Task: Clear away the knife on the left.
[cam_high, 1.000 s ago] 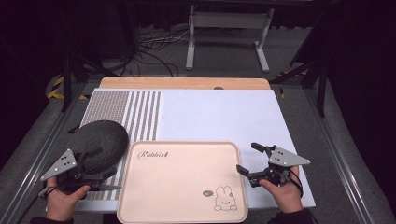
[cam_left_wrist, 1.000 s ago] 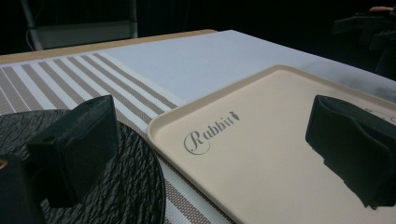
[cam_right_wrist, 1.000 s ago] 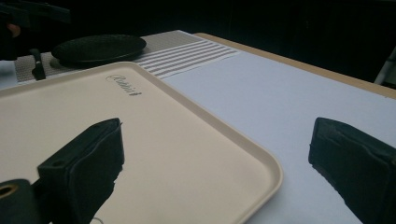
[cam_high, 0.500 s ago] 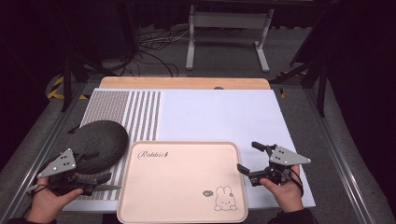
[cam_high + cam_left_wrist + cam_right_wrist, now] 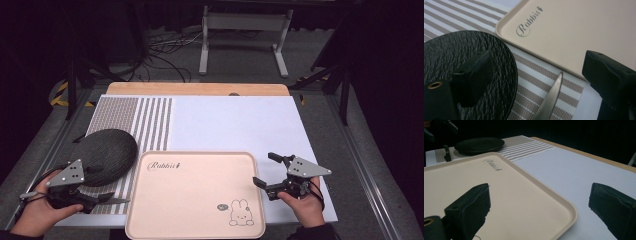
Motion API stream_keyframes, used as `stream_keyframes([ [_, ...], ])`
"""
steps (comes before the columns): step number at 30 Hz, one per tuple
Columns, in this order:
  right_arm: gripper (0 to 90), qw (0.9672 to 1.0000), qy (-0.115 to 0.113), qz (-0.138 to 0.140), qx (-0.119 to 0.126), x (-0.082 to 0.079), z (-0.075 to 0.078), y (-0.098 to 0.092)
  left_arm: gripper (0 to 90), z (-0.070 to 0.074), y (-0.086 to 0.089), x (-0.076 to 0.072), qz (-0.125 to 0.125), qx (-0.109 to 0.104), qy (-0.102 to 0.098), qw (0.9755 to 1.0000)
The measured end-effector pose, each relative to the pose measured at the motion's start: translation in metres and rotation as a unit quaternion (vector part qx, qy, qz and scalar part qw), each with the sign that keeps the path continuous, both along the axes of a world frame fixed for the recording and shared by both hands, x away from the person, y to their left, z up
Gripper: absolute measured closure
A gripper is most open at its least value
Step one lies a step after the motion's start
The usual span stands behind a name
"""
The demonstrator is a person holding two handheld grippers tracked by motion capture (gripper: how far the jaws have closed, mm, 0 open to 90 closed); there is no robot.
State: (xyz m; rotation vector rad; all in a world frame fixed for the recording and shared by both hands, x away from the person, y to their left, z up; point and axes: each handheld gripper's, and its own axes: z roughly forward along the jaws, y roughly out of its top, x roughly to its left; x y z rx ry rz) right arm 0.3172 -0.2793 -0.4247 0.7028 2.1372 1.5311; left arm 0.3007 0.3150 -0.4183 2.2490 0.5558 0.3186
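While the left gripper (image 5: 87, 200) hovers with jaws open, the knife (image 5: 550, 98) lies free on the striped mat (image 5: 150, 125), lower left, between plate (image 5: 105, 155) and tray (image 5: 195, 200); right gripper (image 5: 267, 172) jaws also open.

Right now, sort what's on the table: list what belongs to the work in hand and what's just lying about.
In the work:
- knife, between the open left gripper jaws
- black plate

Lying about:
- beige tray
- striped mat
- right gripper, open, idle
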Motion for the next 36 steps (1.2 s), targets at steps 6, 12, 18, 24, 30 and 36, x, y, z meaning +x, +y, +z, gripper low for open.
stream_keyframes([
  [6,4.5,1.0000,0.002,0.003,-0.002,0.000,-0.001,0.001,11.3,0.005,0.000,0.003,-0.024,0.055,0.020,0.9980],
  [12,4.5,1.0000,0.003,0.005,-0.004,0.001,-0.001,0.002,11.9,0.010,-0.001,0.003,-0.037,0.099,0.031,0.9939],
  [18,4.5,1.0000,0.004,0.006,-0.004,0.001,-0.001,0.002,12.4,0.012,-0.001,0.003,-0.047,0.123,0.037,0.9906],
  [24,4.4,0.9999,0.003,0.013,-0.004,-0.001,-0.001,0.003,14.3,0.008,0.005,0.004,-0.062,0.182,0.064,0.9792],
  [30,4.5,0.9998,0.007,0.016,-0.005,0.000,-0.001,0.003,16.7,0.005,0.012,0.005,-0.070,0.226,0.087,0.9678],
  [36,4.5,0.9997,0.009,0.022,-0.010,0.000,-0.002,0.005,23.3,-0.004,0.021,0.012,-0.082,0.273,0.105,0.9528],
])
